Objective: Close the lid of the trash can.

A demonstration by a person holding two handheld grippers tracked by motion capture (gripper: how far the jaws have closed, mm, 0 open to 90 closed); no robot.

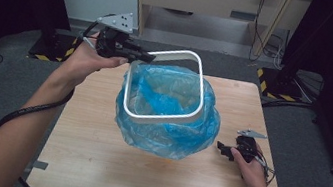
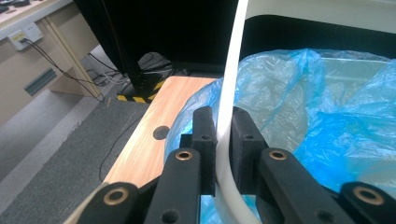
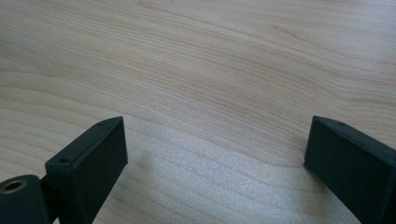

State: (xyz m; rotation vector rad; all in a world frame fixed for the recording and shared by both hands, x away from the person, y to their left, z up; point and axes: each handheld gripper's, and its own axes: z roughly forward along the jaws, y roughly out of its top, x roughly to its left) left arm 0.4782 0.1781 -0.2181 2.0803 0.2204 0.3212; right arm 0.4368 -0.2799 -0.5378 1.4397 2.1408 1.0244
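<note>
White frame, up off the bench and tilted, hanging over the blue bag that drapes the bin beneath it. The left gripper has its jaws clamped tight on the frame's far corner rail, seen up close in the left gripper view. The right gripper rests low on the bench, jaws wide, nothing between them. To seat it well: level the frame, centre it over the rim, then press down evenly so the bag stays trapped.
</note>
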